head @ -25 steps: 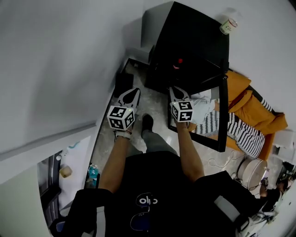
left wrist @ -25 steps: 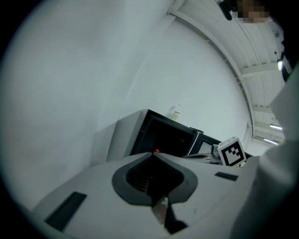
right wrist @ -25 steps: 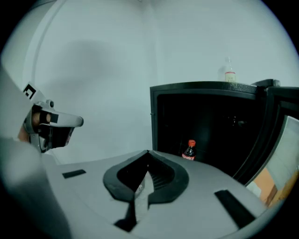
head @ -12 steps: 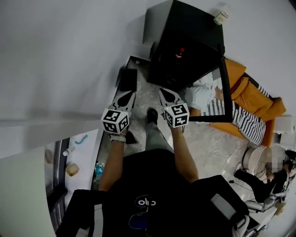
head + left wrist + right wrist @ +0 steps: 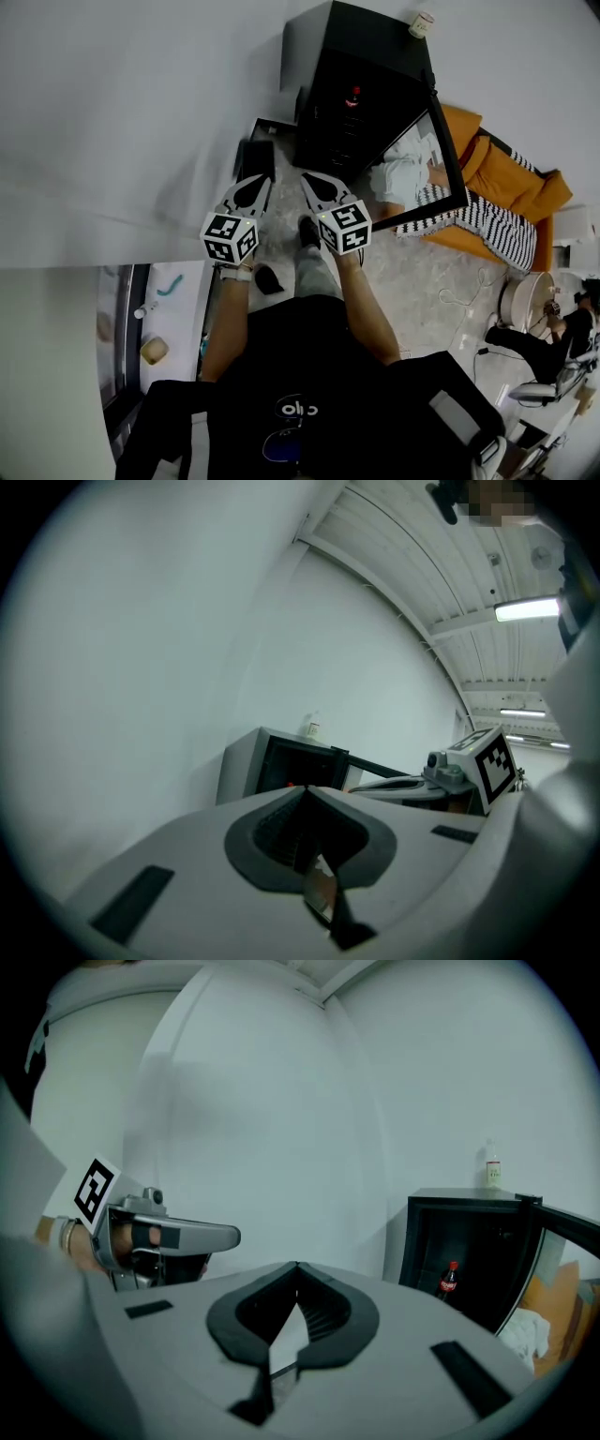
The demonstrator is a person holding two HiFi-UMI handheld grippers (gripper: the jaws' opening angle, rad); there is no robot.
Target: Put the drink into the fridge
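The black fridge (image 5: 375, 75) stands against the wall with its glass door (image 5: 427, 164) swung open. A red-capped cola bottle (image 5: 353, 97) stands upright inside on a shelf and shows in the right gripper view too, as the cola bottle (image 5: 450, 1279) in the fridge (image 5: 469, 1241). My left gripper (image 5: 256, 183) and right gripper (image 5: 311, 180) hover side by side over the floor, short of the fridge. Both are shut with nothing in them. In the left gripper view the fridge (image 5: 281, 761) lies ahead beyond the shut left gripper (image 5: 305, 791).
A small white bottle (image 5: 421, 23) sits on top of the fridge. A black box (image 5: 253, 159) lies on the floor by the wall. An orange sofa with striped cloth (image 5: 497, 220) is right of the door. Cables, a round stool (image 5: 527, 300) and a seated person (image 5: 548, 337) are further right.
Both grippers have drawn back from the fridge, which now sits farther off. The right gripper has left the door area; the door stays open and the bottle stays inside.
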